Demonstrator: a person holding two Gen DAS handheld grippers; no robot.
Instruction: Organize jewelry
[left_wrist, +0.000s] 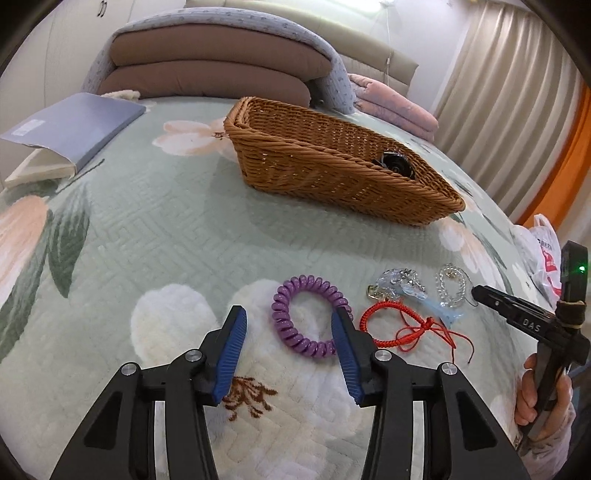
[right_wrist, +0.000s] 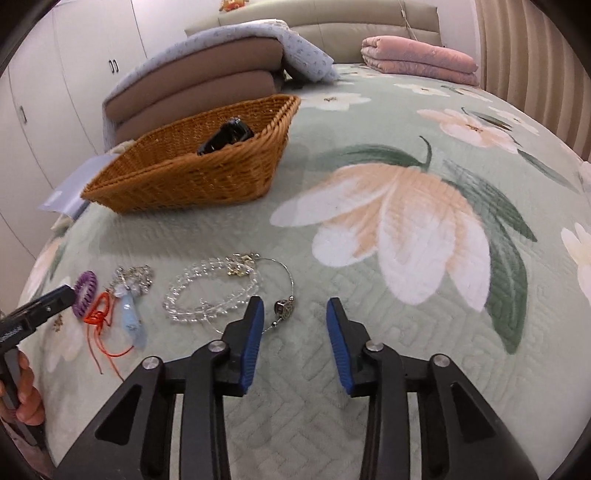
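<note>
A wicker basket (left_wrist: 332, 162) stands on the bed with a black item (left_wrist: 393, 162) inside; it also shows in the right wrist view (right_wrist: 192, 173). My left gripper (left_wrist: 288, 317) is open, just above a purple coil bracelet (left_wrist: 306, 314). Beside it lie a red cord bracelet (left_wrist: 399, 328), a blue crystal charm (left_wrist: 406, 288) and a clear bead bracelet (left_wrist: 450, 288). My right gripper (right_wrist: 295, 310) is open and empty, with the clear bead bracelet (right_wrist: 210, 291) and a thin silver bangle (right_wrist: 284, 291) at its left finger.
A floral green quilt (right_wrist: 406, 229) covers the bed. A blue folder (left_wrist: 74, 129) lies at the far left. Stacked brown cushions (left_wrist: 214, 70) and a pink folded blanket (right_wrist: 417, 59) sit at the head. A plastic bag (left_wrist: 543, 254) lies at the right edge.
</note>
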